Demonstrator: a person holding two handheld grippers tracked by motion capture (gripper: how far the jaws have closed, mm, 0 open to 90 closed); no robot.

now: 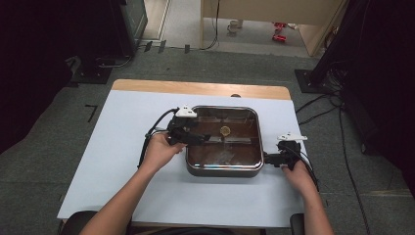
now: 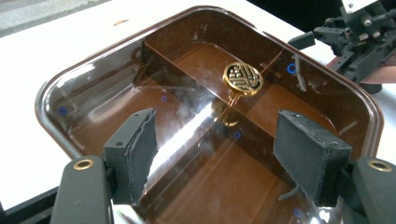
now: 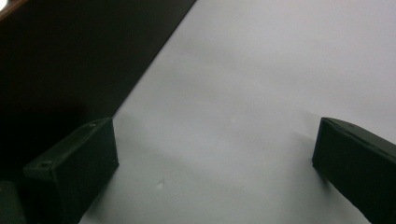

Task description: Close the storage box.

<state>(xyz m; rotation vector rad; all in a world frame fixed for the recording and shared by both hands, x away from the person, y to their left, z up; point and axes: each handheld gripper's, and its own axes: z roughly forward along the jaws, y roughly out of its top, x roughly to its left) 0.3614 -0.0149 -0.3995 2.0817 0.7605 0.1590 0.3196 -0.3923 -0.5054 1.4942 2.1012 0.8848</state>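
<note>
No words or numbers are readable; the gold knob point(image 2: 242, 78) bears only a pattern.

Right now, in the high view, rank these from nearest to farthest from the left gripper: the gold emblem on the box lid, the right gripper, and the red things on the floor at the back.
1. Gold emblem: just right of the left gripper, at the lid's middle.
2. Right gripper: past the box's right edge.
3. Red things: far back on the floor, beyond the table.
</note>
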